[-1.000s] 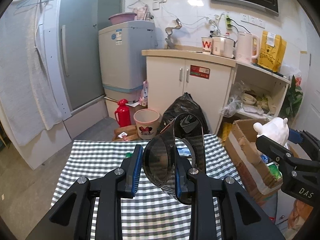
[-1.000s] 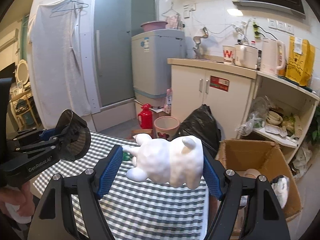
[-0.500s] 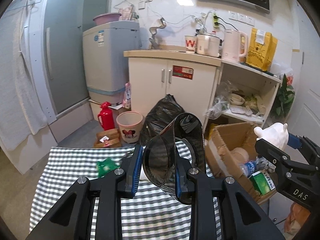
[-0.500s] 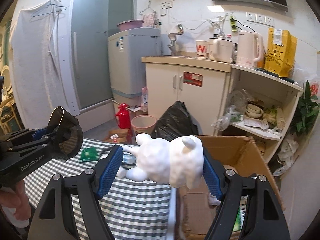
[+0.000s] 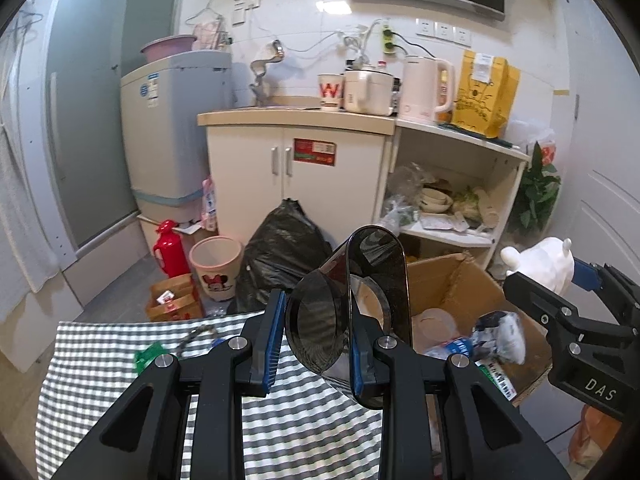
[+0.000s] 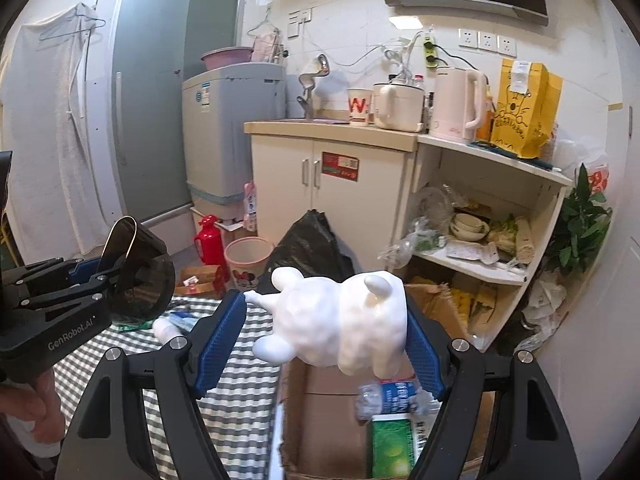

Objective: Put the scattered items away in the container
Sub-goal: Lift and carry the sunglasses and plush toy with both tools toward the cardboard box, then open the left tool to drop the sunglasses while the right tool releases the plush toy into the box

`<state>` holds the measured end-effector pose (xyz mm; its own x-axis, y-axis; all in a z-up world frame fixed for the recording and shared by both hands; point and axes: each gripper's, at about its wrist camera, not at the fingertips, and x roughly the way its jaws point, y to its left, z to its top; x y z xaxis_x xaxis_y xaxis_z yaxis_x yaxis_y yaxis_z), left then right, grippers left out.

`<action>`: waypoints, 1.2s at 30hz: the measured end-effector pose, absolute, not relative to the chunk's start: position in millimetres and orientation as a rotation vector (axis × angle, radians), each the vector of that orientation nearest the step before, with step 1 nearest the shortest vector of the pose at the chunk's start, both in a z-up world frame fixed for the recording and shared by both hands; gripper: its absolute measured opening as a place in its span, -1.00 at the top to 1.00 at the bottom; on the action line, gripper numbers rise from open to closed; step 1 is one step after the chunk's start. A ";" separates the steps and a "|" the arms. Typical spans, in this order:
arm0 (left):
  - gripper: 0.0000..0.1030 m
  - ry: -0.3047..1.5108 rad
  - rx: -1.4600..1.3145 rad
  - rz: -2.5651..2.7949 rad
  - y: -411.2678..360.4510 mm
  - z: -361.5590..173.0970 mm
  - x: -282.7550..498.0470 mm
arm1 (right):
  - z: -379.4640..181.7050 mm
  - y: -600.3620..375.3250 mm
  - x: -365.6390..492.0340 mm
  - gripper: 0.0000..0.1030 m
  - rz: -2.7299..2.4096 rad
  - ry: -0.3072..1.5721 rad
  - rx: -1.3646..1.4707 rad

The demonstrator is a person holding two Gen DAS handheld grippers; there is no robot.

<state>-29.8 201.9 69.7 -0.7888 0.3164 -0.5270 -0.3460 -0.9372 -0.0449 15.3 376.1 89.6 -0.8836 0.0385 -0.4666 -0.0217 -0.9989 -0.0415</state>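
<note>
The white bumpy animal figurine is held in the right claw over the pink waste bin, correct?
Not quite. The right wrist view shows the white bumpy animal figurine held in the right claw over the open brown cardboard box, not the bin.

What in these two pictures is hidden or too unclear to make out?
- Cardboard box: near end cut off by the bottom edge, right wrist view.
- Checked table: middle hidden behind the left gripper and its dark scoop.
- Green packet: blurred, print unreadable.
</note>
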 end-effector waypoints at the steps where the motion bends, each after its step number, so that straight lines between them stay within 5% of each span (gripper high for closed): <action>1: 0.47 0.082 -0.772 2.671 206.9 70.5 -30.4 | 91.3 379.8 15.6 -0.47 3.013 -0.054 -0.741; 36: 0.47 0.287 -0.927 2.347 362.6 -2.0 -60.6 | 28.3 489.1 -14.7 -0.47 2.819 0.068 -0.976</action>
<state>-60.6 362.6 -2.0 -0.5811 0.4479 -0.6795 -0.5985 -0.8010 -0.0162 -14.7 489.1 28.3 -0.7751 0.1332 -0.6176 -0.1628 -0.9866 -0.0085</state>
